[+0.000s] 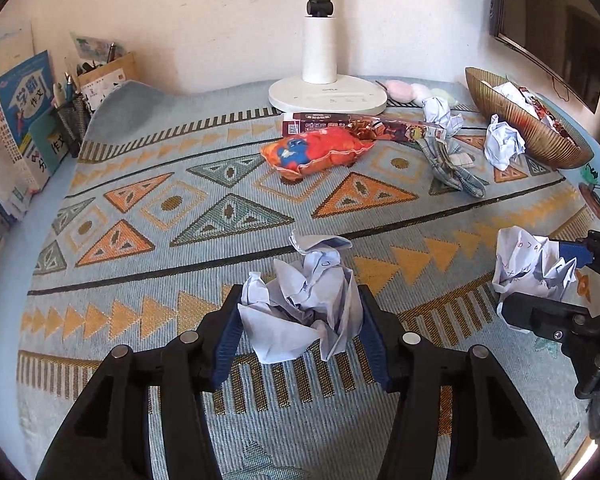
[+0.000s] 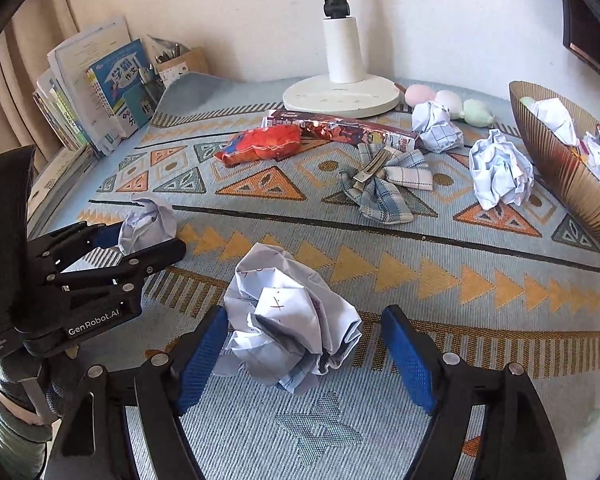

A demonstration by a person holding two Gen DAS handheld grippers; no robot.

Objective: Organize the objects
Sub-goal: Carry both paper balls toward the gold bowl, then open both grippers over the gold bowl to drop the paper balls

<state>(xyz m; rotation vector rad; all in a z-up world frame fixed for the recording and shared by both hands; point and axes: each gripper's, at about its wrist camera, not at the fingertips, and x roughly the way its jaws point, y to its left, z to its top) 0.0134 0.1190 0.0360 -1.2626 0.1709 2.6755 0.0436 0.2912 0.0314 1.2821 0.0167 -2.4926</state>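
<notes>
Two crumpled paper balls, one to each gripper, on a woven geometric-patterned table mat. Nearest, left gripper (image 1: 300, 316) closed around a wad of lined paper (image 1: 304, 304), blue ribbed pads touching both flanks as far as the left wrist view shows. Right gripper (image 2: 306, 350) spread wide about a second wad (image 2: 288, 320) marked in red ink: left pad against the paper, right pad standing clear, so no grip yet. No earlier frame given; jaw motion left untold.

Beyond, still loose on the mat: a plaid fabric hair bow (image 2: 384, 184) with a metal clip, a puffy orange snack bag (image 2: 264, 144), a long foil-printed wrapper (image 2: 340, 128), two more paper balls (image 2: 500, 172) (image 2: 436, 124), and soft pastel pompoms (image 2: 448, 100) by the round white lamp base (image 2: 340, 100).

At far right, a ribbed golden boat-shaped bowl (image 2: 560, 168) already holding crumpled paper and wrappers, seemingly the collecting place. Judged from that: tidying partly done, some scraps in, at least four wads and the packaging left. Books (image 2: 100, 92) and a mesh pen holder (image 1: 74, 118) upright at the far left wall.

Paper creased, light, springy, likely to deform under the pads; mat coarse, flat, ridged.
</notes>
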